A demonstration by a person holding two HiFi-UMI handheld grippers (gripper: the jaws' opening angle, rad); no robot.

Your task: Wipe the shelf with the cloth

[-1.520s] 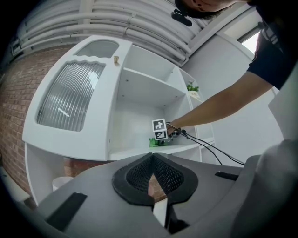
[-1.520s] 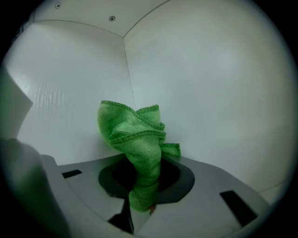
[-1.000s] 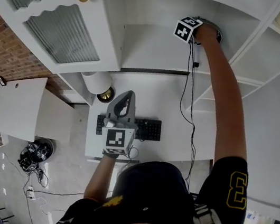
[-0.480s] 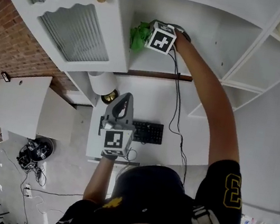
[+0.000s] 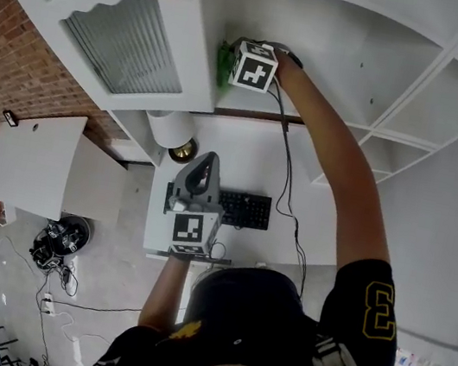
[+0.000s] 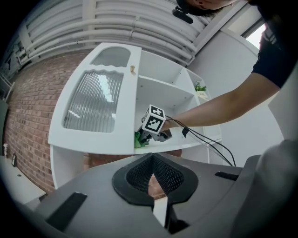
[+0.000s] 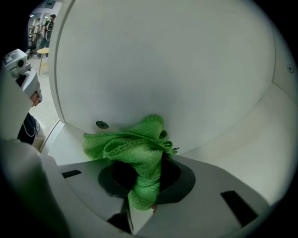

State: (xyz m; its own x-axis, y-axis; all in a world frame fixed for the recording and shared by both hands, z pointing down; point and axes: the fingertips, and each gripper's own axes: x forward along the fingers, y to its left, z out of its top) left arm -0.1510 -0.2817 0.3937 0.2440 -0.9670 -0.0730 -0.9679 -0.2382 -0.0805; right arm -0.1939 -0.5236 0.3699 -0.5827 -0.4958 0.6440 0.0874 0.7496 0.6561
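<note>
Right gripper view: right gripper (image 7: 142, 195) clamped on the green cloth (image 7: 135, 144). One fold runs down between the jaws. The rest bunches out ahead of the tips and to their left, pressed against the white shelf (image 7: 219, 153) surface. Small round fitting (image 7: 102, 124) set in the panel just beyond the cloth, left of the jaws

Head view: right gripper reaches up into the open cabinet bay, marker cube (image 5: 254, 65) facing the camera. Cloth shows just left of the cube, close by the edge of the ribbed-glass door (image 5: 122, 45). Black cable (image 5: 288, 171) hangs from behind the gripper down along the arm

Left gripper (image 5: 203, 169) held low, well apart from the shelf, over the desk (image 5: 261, 153). Keyboard (image 5: 242, 211) just to its right

Left gripper view: jaws closed together, nothing between them. Far beyond the tips, the cloth lies at the left end of the shelf board, the right gripper touching it
</note>
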